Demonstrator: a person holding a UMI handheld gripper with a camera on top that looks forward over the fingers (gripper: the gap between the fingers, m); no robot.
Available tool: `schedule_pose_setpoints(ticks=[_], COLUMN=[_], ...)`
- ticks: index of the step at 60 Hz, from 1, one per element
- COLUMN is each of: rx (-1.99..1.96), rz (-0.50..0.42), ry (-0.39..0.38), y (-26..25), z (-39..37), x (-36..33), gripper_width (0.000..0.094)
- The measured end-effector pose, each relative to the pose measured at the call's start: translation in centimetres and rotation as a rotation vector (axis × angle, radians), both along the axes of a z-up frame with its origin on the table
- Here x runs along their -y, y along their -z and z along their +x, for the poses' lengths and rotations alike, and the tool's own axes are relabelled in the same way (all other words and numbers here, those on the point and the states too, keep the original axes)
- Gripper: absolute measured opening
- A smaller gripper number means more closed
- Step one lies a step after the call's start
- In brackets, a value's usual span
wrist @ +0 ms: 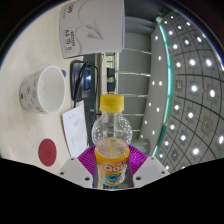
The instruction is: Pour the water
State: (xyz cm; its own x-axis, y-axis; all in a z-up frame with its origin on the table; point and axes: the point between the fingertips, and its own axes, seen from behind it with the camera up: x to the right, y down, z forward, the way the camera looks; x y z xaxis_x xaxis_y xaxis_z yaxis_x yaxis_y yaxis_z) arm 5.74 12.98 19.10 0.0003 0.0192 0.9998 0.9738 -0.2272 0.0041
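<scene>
A clear plastic bottle [111,140] with a yellow cap and an orange-and-blue label stands upright between my fingers. Both purple pads [85,158] press against the label's sides, so my gripper [111,170] is shut on the bottle. The bottle's upper half looks clear; orange shows at label height. A white cup [43,89] with a dark rim stands on the table beyond the fingers, to the left of the bottle and apart from it.
A red round disc [48,151] lies on the table left of the fingers. A white card [76,128] lies behind the bottle. A perforated white-and-green panel [185,95] rises at the right. A paper box [90,30] stands at the back.
</scene>
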Motion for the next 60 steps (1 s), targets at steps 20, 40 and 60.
schedule_pose_setpoints(ticks=[20,40,60], rx=[0.528,-0.038,-1.11], rz=[-0.006,0.002,-0.141], ry=[-0.162,-0.182,-0.143], y=[1.7,-2.4,-0.8], z=[-4.5,-4.0,-1.1], x=[-3.7,-1.7,1.2], gripper_width=[0.0401,0.0399,0.04])
